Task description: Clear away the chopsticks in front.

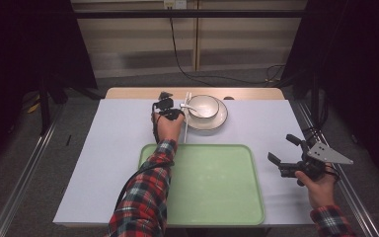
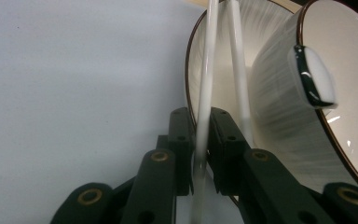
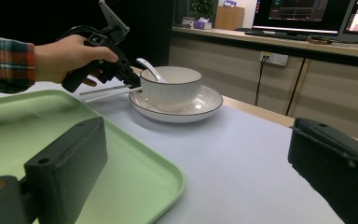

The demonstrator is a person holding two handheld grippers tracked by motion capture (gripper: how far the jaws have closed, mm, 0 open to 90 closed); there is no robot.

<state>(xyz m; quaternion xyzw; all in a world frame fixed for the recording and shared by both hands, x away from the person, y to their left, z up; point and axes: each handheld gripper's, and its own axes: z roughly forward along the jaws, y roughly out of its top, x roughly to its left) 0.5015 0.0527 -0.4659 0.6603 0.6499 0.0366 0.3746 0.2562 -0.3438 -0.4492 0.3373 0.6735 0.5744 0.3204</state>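
Two white chopsticks [image 1: 185, 131] lie on the table at the left rim of a white plate [image 1: 217, 121]. On the plate stands a white bowl [image 1: 203, 106] with a spoon [image 1: 187, 106] in it. My left gripper [image 1: 178, 113] reaches in from the left, and in the left gripper view [image 2: 201, 126] its pads press on one chopstick [image 2: 207, 70]. The second chopstick [image 2: 237, 60] lies free against the plate [image 2: 221, 56]. My right gripper [image 1: 282, 148] hangs open and empty to the right of the green tray [image 1: 212, 182]; its wide jaws frame the right gripper view [image 3: 196, 158].
The green tray fills the near middle of the white table cover [image 1: 118, 148]. A bare wooden strip [image 1: 128, 93] runs along the table's far edge. Black stands and cables sit beyond the table. There is free cover to the left of the tray and around the plate.
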